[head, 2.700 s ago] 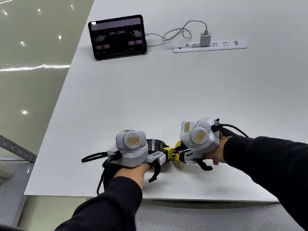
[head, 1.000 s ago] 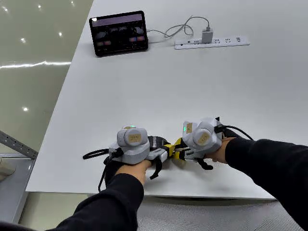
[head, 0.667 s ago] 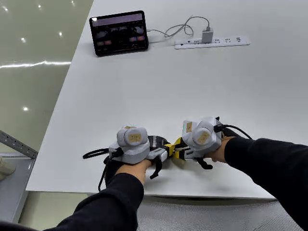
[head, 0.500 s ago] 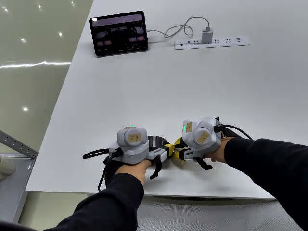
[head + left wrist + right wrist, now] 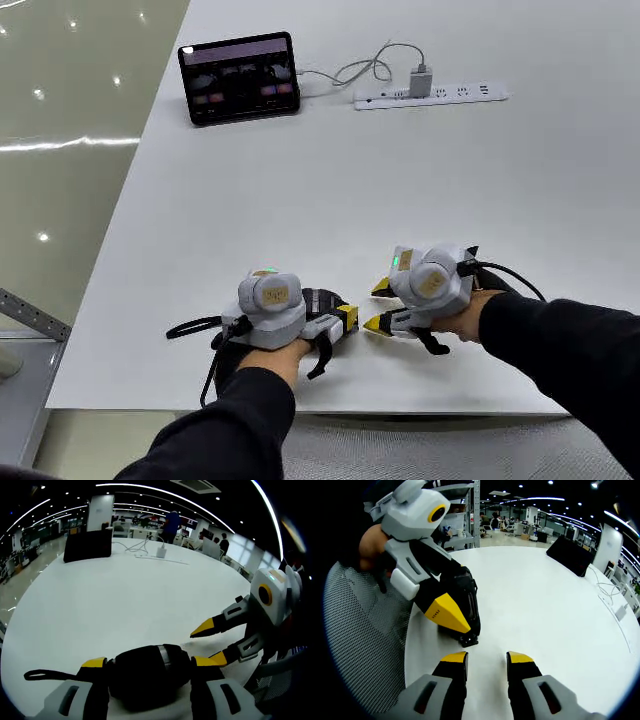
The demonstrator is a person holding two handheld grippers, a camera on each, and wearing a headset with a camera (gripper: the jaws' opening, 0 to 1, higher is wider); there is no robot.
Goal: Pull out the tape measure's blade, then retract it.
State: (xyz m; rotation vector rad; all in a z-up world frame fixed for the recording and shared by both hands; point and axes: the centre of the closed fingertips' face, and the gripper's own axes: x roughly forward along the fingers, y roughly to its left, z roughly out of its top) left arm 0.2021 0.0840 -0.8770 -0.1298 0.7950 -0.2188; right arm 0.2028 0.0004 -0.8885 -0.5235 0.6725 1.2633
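1. Left claw [image 5: 150, 662]: closed onto the tape measure [image 5: 147, 676], one yellow tip on each flank of the black case. The case rests on the desk [image 5: 300, 200] near its front edge, low centre of the head view. A wrist strap [image 5: 45, 674] trails off to the left.
2. Handling, as a judgement: rigid moulded case, compact and probably fairly dense, with a rubbery-looking skin, so the flank grip should hold without slip. The blade inside would be thin spring steel that kinks if bent sideways and snaps back hard if let go.
3. Take-hold point: a small dark tab [image 5: 469, 640] at the case's lower corner, facing right. Likely the blade hook; too small to confirm. Pinch it there and pull straight, level with the desk.
4. Right claw [image 5: 487, 658]: parted a little, holding nothing, its tips aimed at the case and just clear of it.
5. Surroundings, far side of the desk: tablet [image 5: 240, 77] at upper left, then a cable [image 5: 355, 70], a charger [image 5: 427, 80] and a power strip [image 5: 460, 93]. All well apart from the work.
6. Obstructions: none along the bare desk rightward. The front edge is close.
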